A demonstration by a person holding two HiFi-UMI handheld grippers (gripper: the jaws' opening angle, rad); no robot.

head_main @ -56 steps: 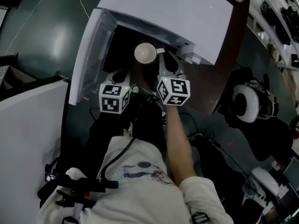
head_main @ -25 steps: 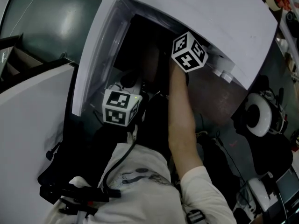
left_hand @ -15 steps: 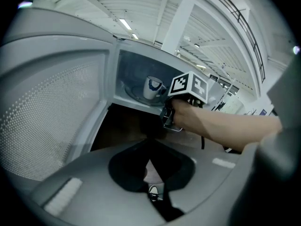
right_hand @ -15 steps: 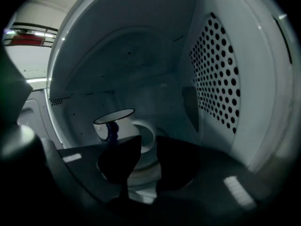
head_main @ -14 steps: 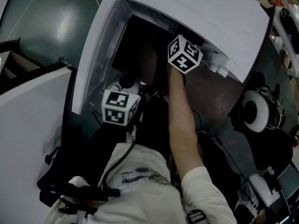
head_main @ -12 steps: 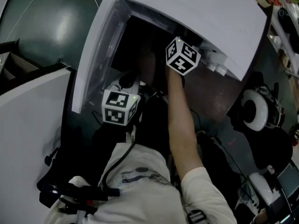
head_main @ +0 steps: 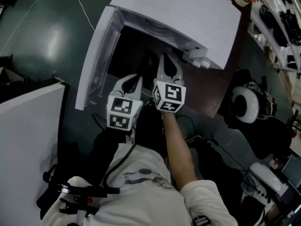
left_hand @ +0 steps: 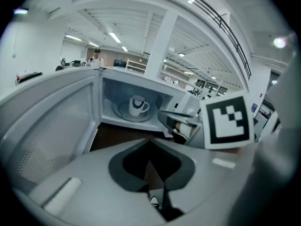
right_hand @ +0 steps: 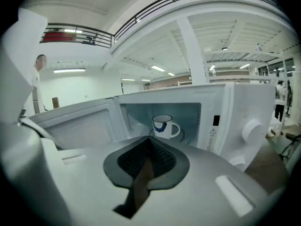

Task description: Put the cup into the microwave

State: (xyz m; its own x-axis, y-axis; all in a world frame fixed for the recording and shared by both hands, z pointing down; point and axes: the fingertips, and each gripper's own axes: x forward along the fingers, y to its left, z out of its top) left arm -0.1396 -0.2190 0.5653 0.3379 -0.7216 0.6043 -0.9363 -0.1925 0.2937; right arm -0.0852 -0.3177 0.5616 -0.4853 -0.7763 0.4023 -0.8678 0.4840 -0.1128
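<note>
While both grippers hung before the open microwave (head_main: 188, 13), the cup (right_hand: 163, 125) stood inside it on the turntable (left_hand: 123, 112) (handle to the right in the right gripper view). Fingers of the right gripper (head_main: 168, 60) had just been closing and were clenched on nothing. Fingers of the left gripper (head_main: 133, 81) were clenched too, empty. The door (head_main: 94, 65) stood wide open.

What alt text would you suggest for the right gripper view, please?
A white cup with a blue mark stands inside the open microwave, its door swung left. The right tool, jaws just closed and empty, points at it.
</note>
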